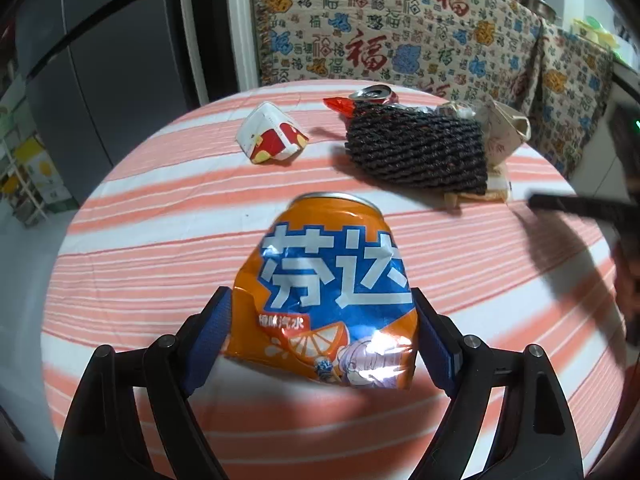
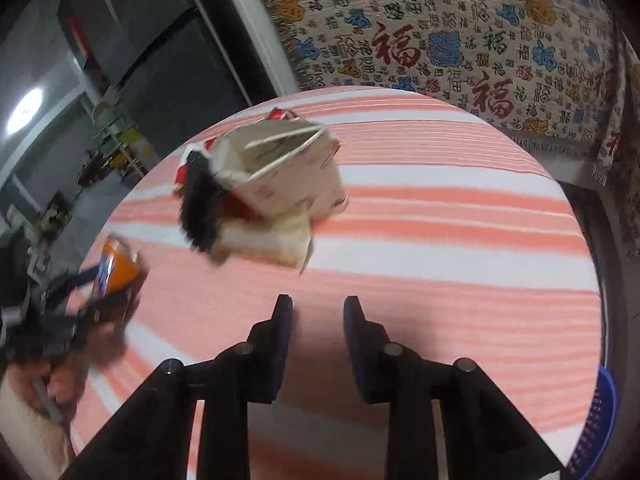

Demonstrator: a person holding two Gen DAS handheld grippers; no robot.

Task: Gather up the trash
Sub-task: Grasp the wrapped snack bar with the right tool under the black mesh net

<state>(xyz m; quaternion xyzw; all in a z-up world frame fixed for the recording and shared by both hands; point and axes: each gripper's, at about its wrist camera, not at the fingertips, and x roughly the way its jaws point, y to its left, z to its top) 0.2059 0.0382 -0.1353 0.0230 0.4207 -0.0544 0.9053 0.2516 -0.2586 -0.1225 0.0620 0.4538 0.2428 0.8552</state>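
Crushed and orange, the soda can (image 1: pixel 332 292) sits clamped between the left gripper (image 1: pixel 322 320) pads above the striped tablecloth (image 1: pixel 160 248). Keeping that squeeze steady should stop the dented metal slipping on the way to the woven basket (image 1: pixel 416 148). Right gripper (image 2: pixel 318 316) hangs empty, jaws slightly apart.

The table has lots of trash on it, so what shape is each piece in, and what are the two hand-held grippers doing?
Orange can: crushed, clamped by the left hand-held gripper.
Right hand-held gripper: slightly open, nothing between its fingers.
Red and white carton: crumpled, lying on the striped tablecloth.
Silver can: opened, behind the dark woven basket.
Paper bag: crumpled, handles up.
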